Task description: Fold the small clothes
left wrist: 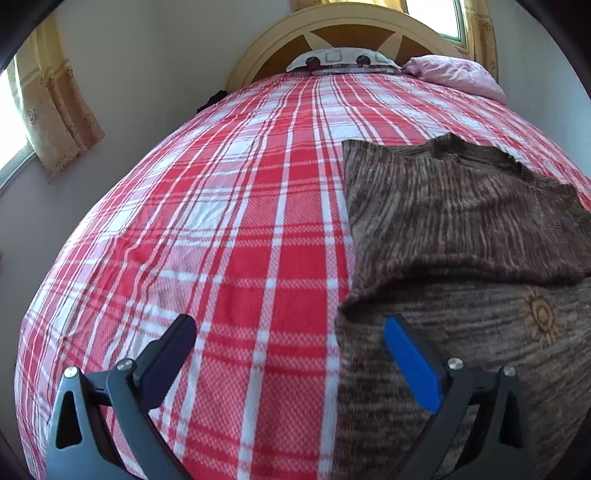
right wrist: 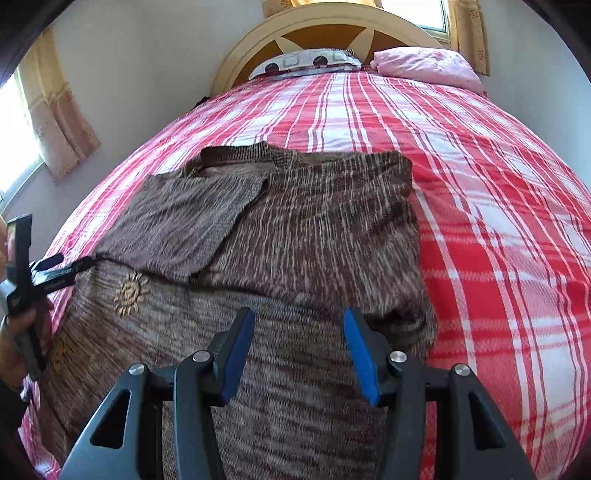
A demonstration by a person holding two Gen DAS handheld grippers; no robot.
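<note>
A brown striped knit sweater (right wrist: 303, 229) lies flat on the red and white plaid bed (right wrist: 498, 221), collar toward the headboard. Both sleeves are folded in over its body. It has a tan sun motif (right wrist: 129, 293). In the left wrist view the sweater (left wrist: 461, 229) fills the right side. My left gripper (left wrist: 291, 328) is open and empty over the sweater's left edge, one finger above the bedspread, one above the knit. It also shows in the right wrist view (right wrist: 66, 264). My right gripper (right wrist: 299, 321) is open and empty just above the sweater's lower body.
A patterned pillow (right wrist: 306, 61) and a pink pillow (right wrist: 424, 66) lie against the round wooden headboard (right wrist: 325, 26). A wall with curtained windows (right wrist: 55, 129) runs along the bed's left side. Bare bedspread (left wrist: 221, 203) stretches left of the sweater and to its right.
</note>
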